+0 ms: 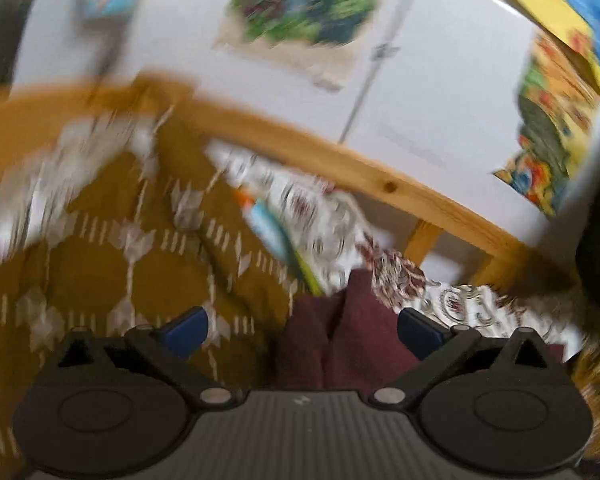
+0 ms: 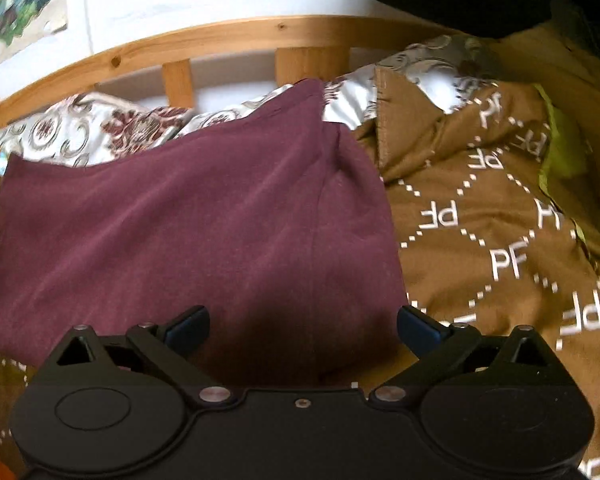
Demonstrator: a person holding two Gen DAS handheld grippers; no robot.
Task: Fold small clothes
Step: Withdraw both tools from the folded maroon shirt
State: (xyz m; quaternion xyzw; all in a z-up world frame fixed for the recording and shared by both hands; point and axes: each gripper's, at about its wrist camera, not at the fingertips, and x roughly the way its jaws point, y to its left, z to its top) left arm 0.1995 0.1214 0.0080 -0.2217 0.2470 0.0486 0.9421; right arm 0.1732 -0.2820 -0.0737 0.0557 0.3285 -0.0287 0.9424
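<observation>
Light: soft daylight, fairly bright, source not seen; white wall (image 1: 440,92) is the brightest area in both views.
Glare: wall near blown out at top of the right view; no hard highlights on fabric.
Shadow: dark patch on the maroon cloth (image 2: 204,232) just ahead of the right gripper (image 2: 303,326); black blob fills the top right corner.
Blur: left view heavily motion-smeared, brown bedcover (image 1: 112,264) pattern and posters (image 1: 308,4) streaked; left gripper (image 1: 303,328) stays sharp. Right view mostly crisp, letters on the cover readable.
Distortion: strong fisheye, wooden bed rail (image 2: 228,36) bows, black corners.
</observation>
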